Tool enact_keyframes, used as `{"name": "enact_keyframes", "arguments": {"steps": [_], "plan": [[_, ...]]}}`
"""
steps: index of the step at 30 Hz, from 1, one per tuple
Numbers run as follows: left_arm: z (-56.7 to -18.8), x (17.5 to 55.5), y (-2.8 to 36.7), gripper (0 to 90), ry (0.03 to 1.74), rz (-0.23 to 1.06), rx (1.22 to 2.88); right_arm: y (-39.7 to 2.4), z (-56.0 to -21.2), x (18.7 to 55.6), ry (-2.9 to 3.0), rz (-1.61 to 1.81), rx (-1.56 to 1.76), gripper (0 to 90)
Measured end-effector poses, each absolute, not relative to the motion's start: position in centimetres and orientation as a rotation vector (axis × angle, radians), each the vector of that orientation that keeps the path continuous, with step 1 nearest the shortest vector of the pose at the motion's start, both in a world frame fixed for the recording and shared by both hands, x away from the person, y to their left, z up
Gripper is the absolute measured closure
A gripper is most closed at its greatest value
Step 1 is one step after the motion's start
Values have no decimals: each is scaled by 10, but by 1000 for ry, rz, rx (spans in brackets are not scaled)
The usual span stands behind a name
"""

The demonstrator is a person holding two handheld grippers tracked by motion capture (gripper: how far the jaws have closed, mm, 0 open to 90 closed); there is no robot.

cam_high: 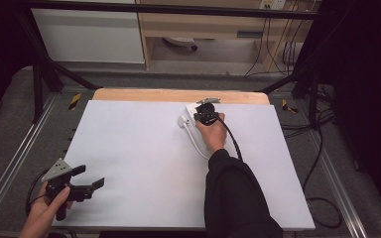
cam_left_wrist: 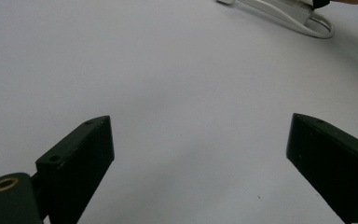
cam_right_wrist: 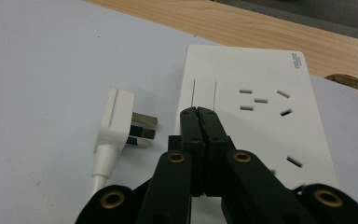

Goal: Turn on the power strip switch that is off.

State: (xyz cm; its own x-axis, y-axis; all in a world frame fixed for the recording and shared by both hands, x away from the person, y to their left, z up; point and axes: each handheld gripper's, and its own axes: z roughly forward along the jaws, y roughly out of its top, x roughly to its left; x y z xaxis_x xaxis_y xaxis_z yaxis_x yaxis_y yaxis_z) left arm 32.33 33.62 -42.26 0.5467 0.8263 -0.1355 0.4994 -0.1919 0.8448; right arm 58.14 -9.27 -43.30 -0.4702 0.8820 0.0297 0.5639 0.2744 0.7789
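Left gripper (cam_high: 90,184) sits nearest, by the worktop's (cam_high: 129,163) front-left corner, jaws wide and empty, just parked. Right gripper (cam_right_wrist: 199,111) is pinched shut with nothing in it, tips on the strip's (cam_right_wrist: 261,79) switch, probably pressing it. Strip's at the far edge, plug (cam_right_wrist: 121,122) loose beside it. Loads of open room in front.

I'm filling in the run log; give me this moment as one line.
right tongs: shut, tips at power strip switch | plug: unplugged, lying beside strip | left tongs: open, empty
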Motion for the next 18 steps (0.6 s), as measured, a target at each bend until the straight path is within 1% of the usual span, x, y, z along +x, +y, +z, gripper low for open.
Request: {"name": "enact_keyframes", "arguments": {"steps": [18], "plan": [[-423, 323, 336, 76, 1088, 440, 1852, -99, -428, 573, 2110, 1108, 1271, 892]]}}
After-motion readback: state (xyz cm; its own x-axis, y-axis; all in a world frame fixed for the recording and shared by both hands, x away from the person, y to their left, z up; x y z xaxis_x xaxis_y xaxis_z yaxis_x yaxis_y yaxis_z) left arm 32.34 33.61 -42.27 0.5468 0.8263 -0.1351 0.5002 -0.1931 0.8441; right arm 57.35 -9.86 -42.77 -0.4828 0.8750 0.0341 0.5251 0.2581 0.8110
